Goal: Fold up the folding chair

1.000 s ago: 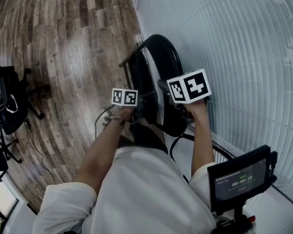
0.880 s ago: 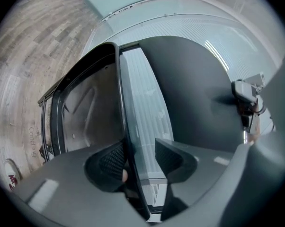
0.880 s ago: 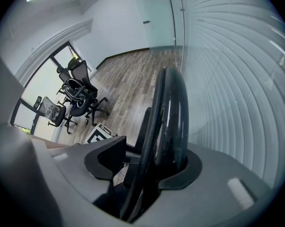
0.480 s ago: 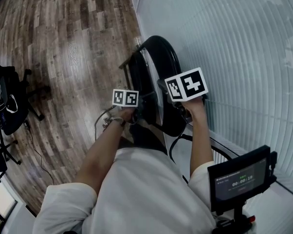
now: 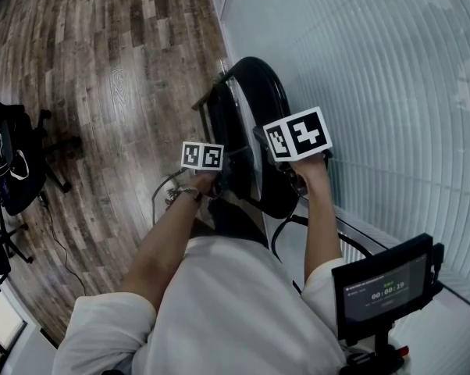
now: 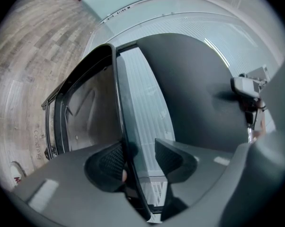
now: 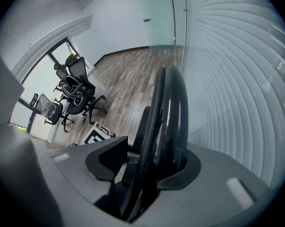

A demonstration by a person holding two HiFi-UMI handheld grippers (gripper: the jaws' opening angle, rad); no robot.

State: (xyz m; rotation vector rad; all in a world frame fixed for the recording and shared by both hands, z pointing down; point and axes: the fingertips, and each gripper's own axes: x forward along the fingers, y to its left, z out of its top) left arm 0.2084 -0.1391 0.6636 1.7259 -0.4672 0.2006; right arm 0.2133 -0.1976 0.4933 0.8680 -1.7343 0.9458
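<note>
The black folding chair (image 5: 219, 119) stands nearly flat beside the ribbed wall (image 5: 391, 92), on the wood floor (image 5: 102, 69). My right gripper (image 7: 149, 160) is closing round its thick curved rim, one pad not yet touching. My left gripper (image 6: 138, 157) stands ajar, a thin frame tube against one pad. It looks stiff, probably hefty and slick, so I'd grip the tubes.

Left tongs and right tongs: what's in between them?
The black folding chair, in the head view. Left tongs straddle its thin edge; right tongs are closing around its rim.
</note>
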